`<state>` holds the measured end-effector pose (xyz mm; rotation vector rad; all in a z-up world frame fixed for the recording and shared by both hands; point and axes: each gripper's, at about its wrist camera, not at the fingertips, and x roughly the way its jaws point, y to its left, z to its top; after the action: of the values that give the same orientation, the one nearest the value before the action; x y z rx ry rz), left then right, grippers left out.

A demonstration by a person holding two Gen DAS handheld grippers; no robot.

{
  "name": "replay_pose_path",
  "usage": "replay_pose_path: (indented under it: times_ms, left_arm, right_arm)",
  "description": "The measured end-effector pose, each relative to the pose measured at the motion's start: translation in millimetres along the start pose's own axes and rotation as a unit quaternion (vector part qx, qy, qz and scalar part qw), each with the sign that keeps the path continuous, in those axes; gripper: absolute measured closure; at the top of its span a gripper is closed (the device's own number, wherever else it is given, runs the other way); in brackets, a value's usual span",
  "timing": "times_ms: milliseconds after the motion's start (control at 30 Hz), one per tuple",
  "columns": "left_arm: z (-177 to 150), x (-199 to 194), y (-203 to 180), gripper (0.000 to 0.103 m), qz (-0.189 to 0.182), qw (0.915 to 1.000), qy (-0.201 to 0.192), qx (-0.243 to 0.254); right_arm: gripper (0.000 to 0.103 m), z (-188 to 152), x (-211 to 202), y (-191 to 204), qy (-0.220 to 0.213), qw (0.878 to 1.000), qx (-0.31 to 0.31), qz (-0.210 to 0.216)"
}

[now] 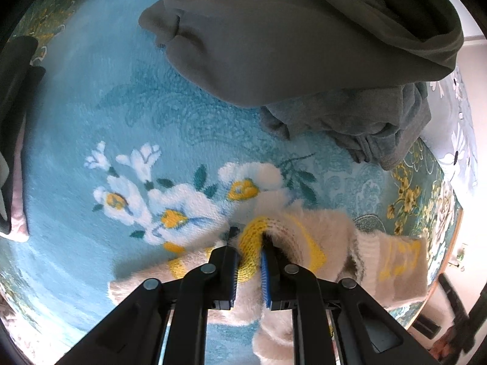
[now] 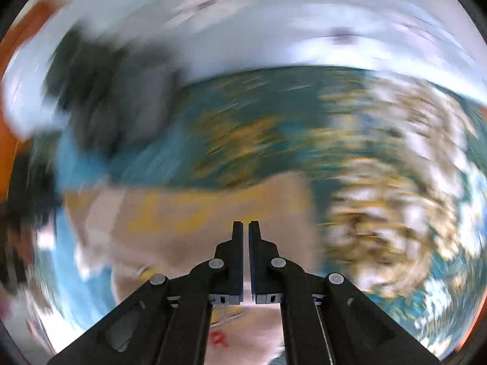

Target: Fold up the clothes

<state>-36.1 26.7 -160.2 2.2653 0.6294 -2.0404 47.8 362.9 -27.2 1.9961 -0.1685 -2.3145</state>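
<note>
The left tool (image 1: 248,237) points down and pinches the yellow knitted edge of a fluffy cream sweater (image 1: 334,243), which lies on a blue flowered blanket (image 1: 121,106). Behind it sits a heap of grey garments (image 1: 304,36). The right tool (image 2: 246,228) is closed with nothing between its fingers; its view is strongly blurred, with the sweater below it.
</note>
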Motion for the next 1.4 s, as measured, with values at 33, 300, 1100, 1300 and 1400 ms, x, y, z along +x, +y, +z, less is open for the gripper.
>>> replay_pose_path:
  times_ms: [33,300,1100,1300,1400]
  left_arm:
    - [-0.1,0.2,0.7,0.089,-0.002,1.0000,0.000,-0.003]
    - [-2.1,3.0,-1.2,0.089,-0.003,0.9998,-0.006,-0.019]
    - [-41.0,-22.5,-4.8,0.089,-0.018,0.9994,-0.020,-0.022]
    - [-66.2,-50.9,5.1,0.090,-0.056,0.9967,-0.037,-0.046]
    - [-80.4,-58.4,10.0,0.090,-0.063,0.9957,-0.037,-0.057]
  right_arm:
    - [0.100,3.7,-5.3,-21.4,-0.005,1.000,0.022,-0.018]
    - [0.035,-31.2,30.2,29.5,0.041,0.993,-0.112,-0.002]
    - [0.095,-6.3,19.6,10.0,-0.007,1.000,0.014,-0.013]
    - [0.094,-3.9,-64.3,-148.2,-0.140,0.955,0.262,0.005]
    - [0.089,-12.8,-62.9,-199.6,-0.131,0.941,0.312,0.008]
